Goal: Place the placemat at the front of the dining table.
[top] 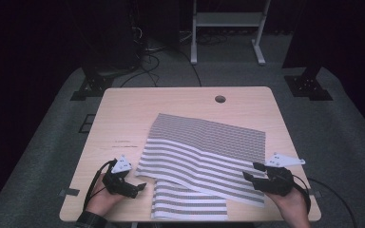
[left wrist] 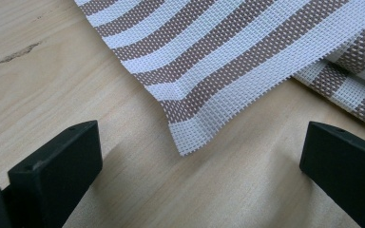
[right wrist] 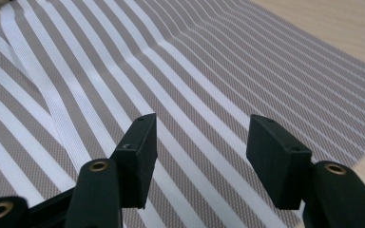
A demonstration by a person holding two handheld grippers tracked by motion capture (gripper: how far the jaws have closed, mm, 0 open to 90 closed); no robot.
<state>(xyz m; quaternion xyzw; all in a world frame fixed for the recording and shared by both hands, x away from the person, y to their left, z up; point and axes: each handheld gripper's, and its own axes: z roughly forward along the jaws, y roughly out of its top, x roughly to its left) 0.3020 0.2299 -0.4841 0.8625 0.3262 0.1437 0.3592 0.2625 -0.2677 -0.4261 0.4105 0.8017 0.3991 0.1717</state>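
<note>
Jaws spread on both grippers, nothing between them: the left gripper [top: 141, 186] sits low on the wooden worktop [top: 123, 118], aimed at the near-left corner of a striped woven mat [top: 204, 152]; the right gripper [top: 253, 171] hovers above that mat's right edge. Each is held in one hand entering from the bottom, wrists cut off. A second striped mat [top: 190, 205] lies partly hidden beneath the first. Two mats, two grippers.
</note>
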